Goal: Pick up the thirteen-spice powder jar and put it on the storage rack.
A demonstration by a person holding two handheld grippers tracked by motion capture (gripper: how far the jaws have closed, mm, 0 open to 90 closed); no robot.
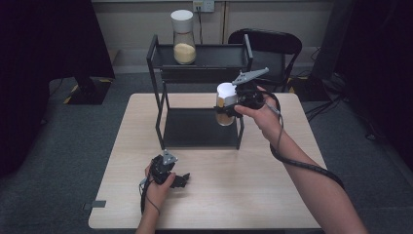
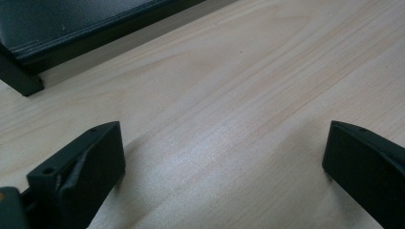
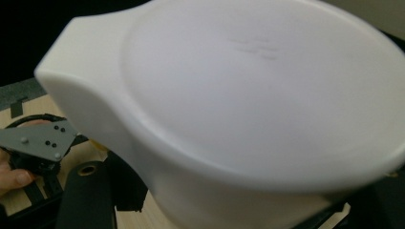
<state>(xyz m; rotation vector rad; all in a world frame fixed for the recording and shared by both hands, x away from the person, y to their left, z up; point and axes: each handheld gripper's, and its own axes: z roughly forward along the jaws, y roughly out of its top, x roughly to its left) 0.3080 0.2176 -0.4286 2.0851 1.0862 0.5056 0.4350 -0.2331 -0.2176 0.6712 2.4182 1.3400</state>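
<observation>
We see the jar upright, white lid up, its long axis vertical, above the rack's lower shelf at its 3 o'clock edge. The right gripper pinches it, forearm reaching from 5 o'clock. The left gripper rests on the table, jaws spread.
</observation>
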